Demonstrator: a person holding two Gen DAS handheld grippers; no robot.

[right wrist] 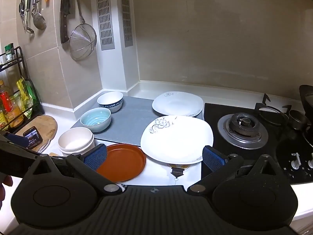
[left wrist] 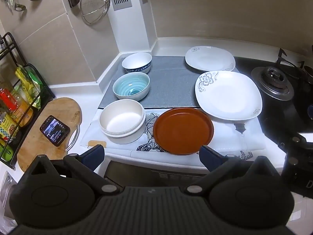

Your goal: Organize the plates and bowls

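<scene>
Faintly — "FOTILE" on stove (right wrist: pixel 295 154)

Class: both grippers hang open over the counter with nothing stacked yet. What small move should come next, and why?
Probably lower the open left gripper onto the brown plate: it lies nearest, its rim between the fingers, and nothing is held yet.

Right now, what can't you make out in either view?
- Phone screen: too small to read, both views.
- Cream bowls: stack count unclear, rims overlap.
- Pan: cut by right-wrist frame edge.
- Brown plate near rim: hidden by the right gripper, right-wrist view.
</scene>
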